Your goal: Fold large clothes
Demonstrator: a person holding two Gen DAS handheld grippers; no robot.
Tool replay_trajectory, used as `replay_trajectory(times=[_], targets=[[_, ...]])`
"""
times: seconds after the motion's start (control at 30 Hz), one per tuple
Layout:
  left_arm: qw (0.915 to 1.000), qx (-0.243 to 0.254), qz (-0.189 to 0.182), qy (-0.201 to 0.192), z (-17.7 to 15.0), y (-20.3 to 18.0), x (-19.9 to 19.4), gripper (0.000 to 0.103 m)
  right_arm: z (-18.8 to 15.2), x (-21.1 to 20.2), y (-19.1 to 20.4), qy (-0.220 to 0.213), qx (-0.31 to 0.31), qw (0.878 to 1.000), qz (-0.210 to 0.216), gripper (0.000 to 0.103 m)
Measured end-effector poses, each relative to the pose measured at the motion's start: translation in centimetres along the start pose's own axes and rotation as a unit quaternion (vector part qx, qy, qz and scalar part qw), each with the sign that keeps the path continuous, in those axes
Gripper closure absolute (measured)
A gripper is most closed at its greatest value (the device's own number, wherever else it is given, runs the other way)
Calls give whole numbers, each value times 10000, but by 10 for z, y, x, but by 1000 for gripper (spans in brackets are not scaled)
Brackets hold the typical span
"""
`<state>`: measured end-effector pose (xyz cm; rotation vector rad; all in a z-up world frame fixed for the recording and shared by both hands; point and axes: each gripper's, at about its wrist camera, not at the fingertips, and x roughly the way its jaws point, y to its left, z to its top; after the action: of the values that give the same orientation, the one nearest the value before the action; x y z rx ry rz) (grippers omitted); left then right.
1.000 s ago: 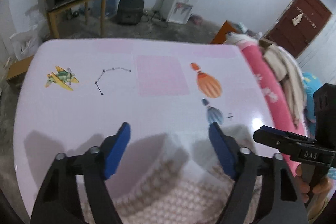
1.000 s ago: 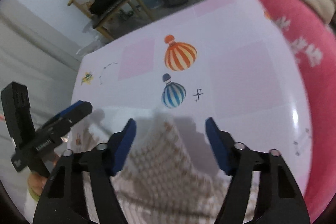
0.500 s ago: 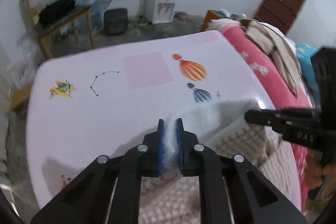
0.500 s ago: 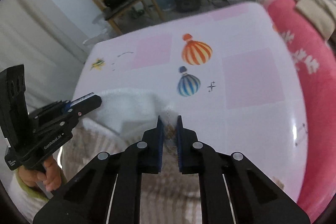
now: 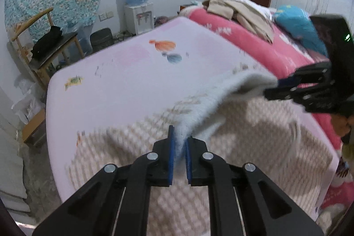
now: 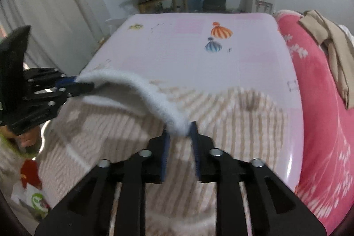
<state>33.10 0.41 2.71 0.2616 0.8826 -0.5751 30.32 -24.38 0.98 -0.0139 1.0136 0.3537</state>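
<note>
A large beige checked fleece garment point(image 5: 254, 125) with a white underside lies on the pink table point(image 5: 132, 81). My left gripper point(image 5: 180, 141) is shut on its white edge, and the fabric bunches up between the blue pads. My right gripper point(image 6: 179, 134) has the other end of that edge between its pads; its jaws are opening, with the fleece still touching both pads. The edge hangs above the garment point(image 6: 221, 114) as a curved white band between the two grippers. Each view shows the other gripper: the right one point(image 5: 278, 85) and the left one point(image 6: 75, 83).
A pink flowered blanket point(image 6: 320, 103) with beige clothes point(image 5: 243, 12) on it lies along the table's right side. Beyond the table's far edge stand a wooden chair point(image 5: 44, 43) and a water dispenser point(image 5: 138, 14). A curtain point(image 6: 55, 14) hangs on the left.
Both grippers went from open above the garment to closed on its white edge, then lifted it and drew it back over the garment. The right jaws now stand wider than half a second ago.
</note>
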Motion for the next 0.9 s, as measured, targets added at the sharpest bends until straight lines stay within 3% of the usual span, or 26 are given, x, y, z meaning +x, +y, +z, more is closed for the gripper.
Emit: replay_trajectory(times=[0.13, 0.23, 0.37, 0.53, 0.6, 0.73, 0.9], targets=[[10000, 6, -22, 19, -19, -5, -2, 92, 9, -39, -11, -557, 461, 9941, 804, 76], [10000, -24, -15, 5, -24, -7, 1, 91, 31, -42, -19, -752, 751, 9880, 1121, 75], [9996, -198, -169, 55, -31, -5, -3, 81, 38, 10, -10, -132, 751, 9892, 1249, 77], [9975, -438, -532, -157, -49, 7, -34, 74, -5, 76, -1, 874, 676, 9880, 1079, 77], [9953, -621, -688, -265, -50, 15, -46, 74, -13, 71, 1, 661, 555, 9903, 1087, 77], [9933, -897, -574, -437, -31, 27, -48, 74, -3, 54, 5, 630, 512, 9912, 1049, 77], [9932, -1046, -347, -364, 0, 37, -7, 74, 30, 30, -9, 62, 567, 9976, 400, 77]])
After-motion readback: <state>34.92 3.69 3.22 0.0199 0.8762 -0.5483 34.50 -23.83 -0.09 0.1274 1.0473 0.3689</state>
